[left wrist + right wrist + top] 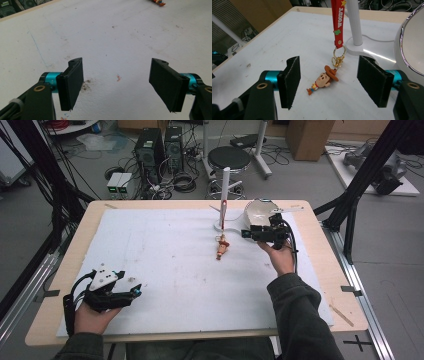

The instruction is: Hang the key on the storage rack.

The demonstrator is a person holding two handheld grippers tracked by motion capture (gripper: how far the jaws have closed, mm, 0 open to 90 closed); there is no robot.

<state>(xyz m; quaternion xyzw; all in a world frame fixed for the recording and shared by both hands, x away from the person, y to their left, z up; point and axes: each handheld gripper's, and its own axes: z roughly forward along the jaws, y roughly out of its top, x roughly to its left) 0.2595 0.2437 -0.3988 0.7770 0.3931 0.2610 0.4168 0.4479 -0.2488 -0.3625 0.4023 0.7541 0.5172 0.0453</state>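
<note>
Right gripper (246,234) hovers over the far right part of the desk (65,285), held in the person's right hand (281,257), with its jaws spread apart and nothing between the pads. In the right gripper view (329,82) the two black jaws stand on either side of the small cowboy-figure keychain with a brown hat (323,81), which lies on the white foam mat (287,37) beyond them, untouched by either pad. No grip on the figure can be seen.

From the figure's hat a gold ring and clasp (338,58) lead up to a red fabric strap printed with yellow letters (337,22), which hangs down beside the white upright pole of a stand (354,22). The pole rises from a flat white base (362,50) sitting on the mat just beyond the figure. In the high view the keychain figure (222,249) lies near the middle of the desk's far half, just left of the right gripper and just near of the stand (224,195). A round silver-rimmed mirror (412,42) stands to the right of the stand, close behind the right gripper.

Left gripper (136,291) rests at the near left corner of the mat, held in the left hand (90,317). Its jaws are spread wide too, with bare, lightly stained mat between them in the left gripper view (116,82), well apart from the keychain.
</note>
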